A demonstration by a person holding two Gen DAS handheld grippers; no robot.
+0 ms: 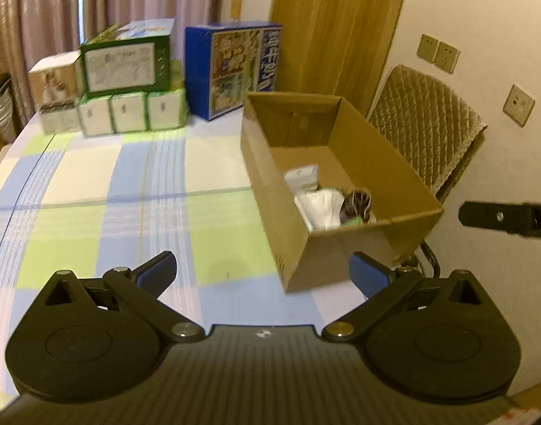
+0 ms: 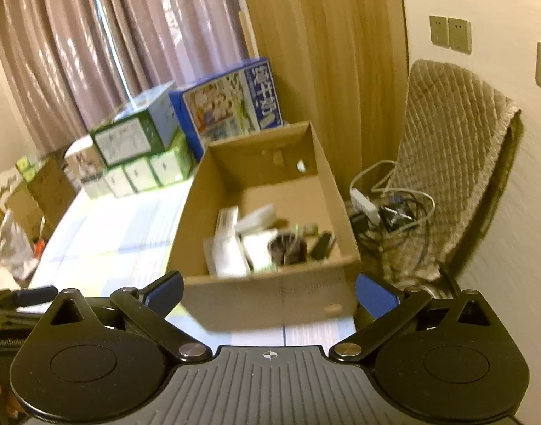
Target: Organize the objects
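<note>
An open brown cardboard box (image 1: 341, 191) stands on the table covered with a blue, green and white checked cloth (image 1: 129, 191), close to the table's right edge and reaching toward its near right corner. Inside it, gathered at the near end of the floor, lie white flat packets (image 2: 231, 244), a dark bundle of metal clips (image 2: 286, 248) and a small black object (image 2: 322, 246); motion blur hides finer detail. The left gripper (image 1: 263, 269) hovers above the cloth just beside the box's near left corner, its blue-padded fingers (image 1: 159, 271) spread wide and grasping nothing. The right gripper (image 2: 268, 292) hangs before the box's near wall, likewise spread wide and empty, with that wall between its blue pads (image 2: 375, 299). Along the table's far edge a stack of green and white cartons (image 1: 125, 85) sits next to an upright blue printed carton (image 1: 231, 71), both well apart from the grippers. Beyond the table's right edge stands a chair with a quilted beige cover (image 2: 447, 163), with a white power strip and tangled cables (image 2: 380, 209) on its seat
</note>
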